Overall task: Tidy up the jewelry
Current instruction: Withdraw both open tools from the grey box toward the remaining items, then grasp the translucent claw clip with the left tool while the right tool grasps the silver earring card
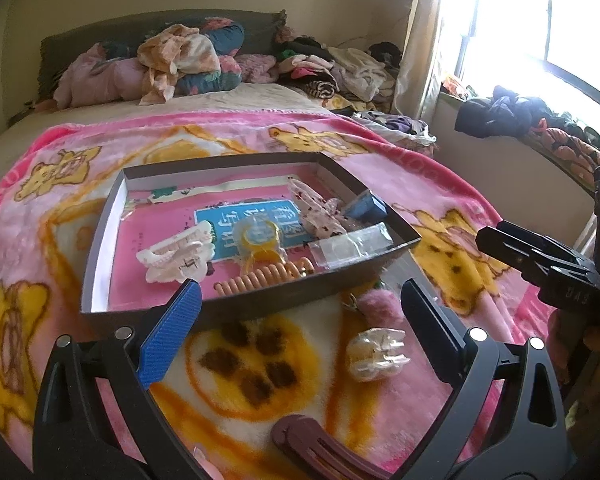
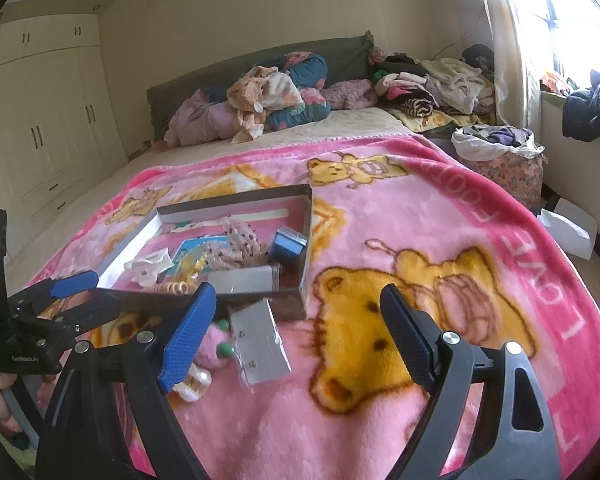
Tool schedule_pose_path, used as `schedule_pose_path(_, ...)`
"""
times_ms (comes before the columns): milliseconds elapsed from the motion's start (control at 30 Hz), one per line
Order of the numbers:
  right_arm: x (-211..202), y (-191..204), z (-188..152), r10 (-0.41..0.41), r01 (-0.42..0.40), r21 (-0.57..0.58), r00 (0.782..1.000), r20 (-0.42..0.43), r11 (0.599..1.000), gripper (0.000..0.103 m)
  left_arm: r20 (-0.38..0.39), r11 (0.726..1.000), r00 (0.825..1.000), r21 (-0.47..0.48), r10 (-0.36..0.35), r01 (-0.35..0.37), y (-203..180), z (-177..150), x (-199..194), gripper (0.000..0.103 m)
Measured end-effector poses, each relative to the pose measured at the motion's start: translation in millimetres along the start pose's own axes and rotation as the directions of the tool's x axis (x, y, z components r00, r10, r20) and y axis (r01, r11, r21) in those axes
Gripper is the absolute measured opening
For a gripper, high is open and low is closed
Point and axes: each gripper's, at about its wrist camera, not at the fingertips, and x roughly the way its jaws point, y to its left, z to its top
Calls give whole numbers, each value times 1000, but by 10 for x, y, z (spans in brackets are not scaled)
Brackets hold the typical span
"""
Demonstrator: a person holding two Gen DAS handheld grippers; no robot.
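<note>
A shallow brown box [image 1: 100, 236] lies on the pink blanket and holds a white claw clip [image 1: 176, 256], a yellow ring [image 1: 260, 240], an orange spiral hair tie [image 1: 260, 278], a floral bow [image 1: 320, 208], a blue box [image 1: 366, 206] and a clear packet [image 1: 352, 246]. My left gripper [image 1: 300, 308] is open just in front of the box. On the blanket lie a pearly claw clip [image 1: 376, 354], a pink pompom [image 1: 380, 308] and a maroon hair clip [image 1: 320, 448]. My right gripper [image 2: 300, 320] is open over a silver earring packet [image 2: 260, 346] beside the box [image 2: 304, 240].
The pink bear blanket [image 2: 440, 220] covers the bed. Piled pillows and clothes [image 2: 280, 96] lie at the headboard. A bag of clothes [image 2: 496, 148] stands at the right bedside under the window. Wardrobes [image 2: 40, 120] line the left wall.
</note>
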Motion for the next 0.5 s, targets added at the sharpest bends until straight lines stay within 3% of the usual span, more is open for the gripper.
schedule_pose_path(500, -165, -69, -286, -3, 3, -16, 1000, -27, 1000, 81, -47, 997, 998, 53, -46, 48, -245, -149, 81, 91)
